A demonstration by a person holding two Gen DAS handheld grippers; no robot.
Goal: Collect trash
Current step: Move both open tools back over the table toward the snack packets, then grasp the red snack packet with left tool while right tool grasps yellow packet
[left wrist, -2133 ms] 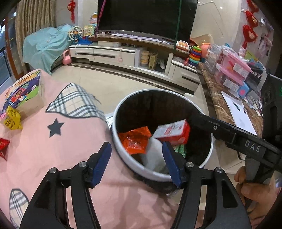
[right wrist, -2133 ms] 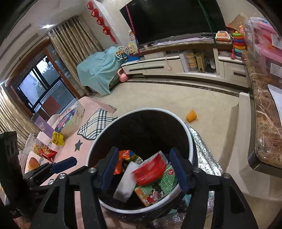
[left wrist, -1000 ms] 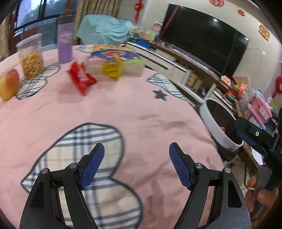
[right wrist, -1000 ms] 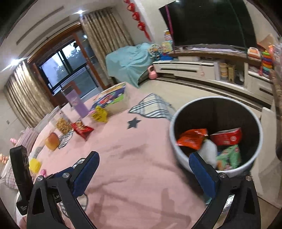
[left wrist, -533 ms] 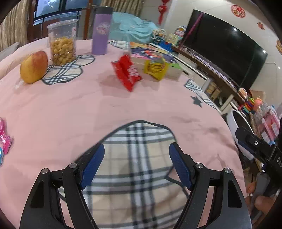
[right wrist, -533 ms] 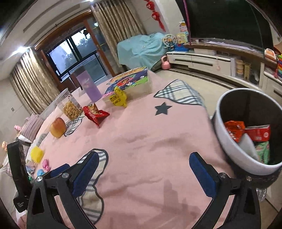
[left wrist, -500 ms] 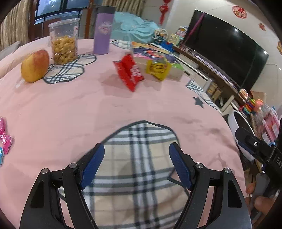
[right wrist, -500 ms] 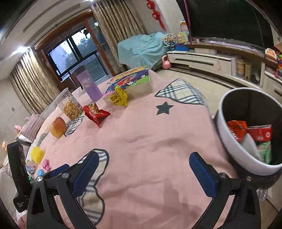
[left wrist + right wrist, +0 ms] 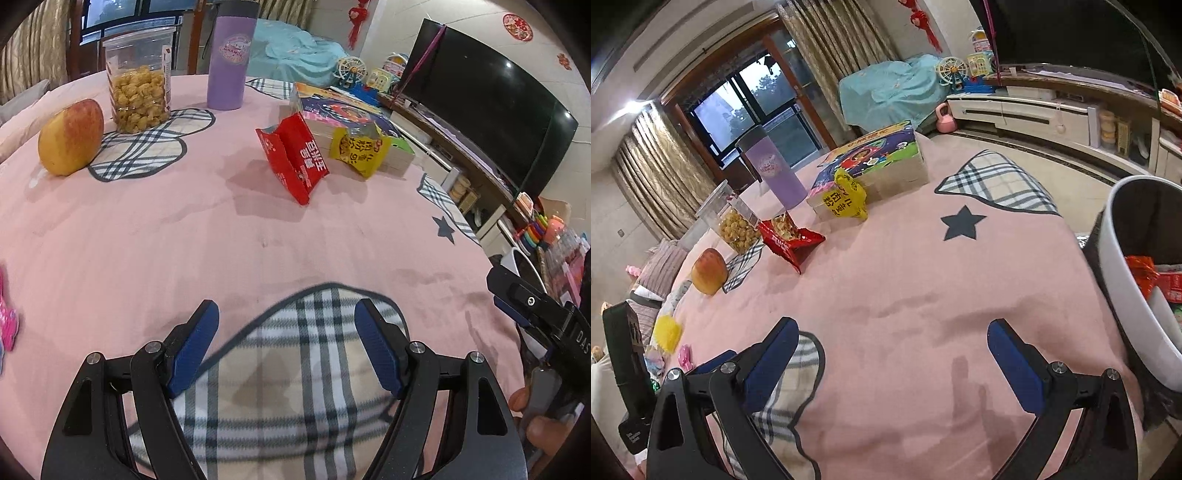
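Hanging over the pink cloth, the left gripper and right gripper are both released and empty; the red bag lies far off.

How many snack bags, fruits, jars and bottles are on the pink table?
Snack bags: 2, the red bag and the yellow bag
Fruit: 1, the apple
Jars: 1, the snack jar
Bottles: 1, the purple bottle
Total: 5

Snack bag on table, left of packet before box
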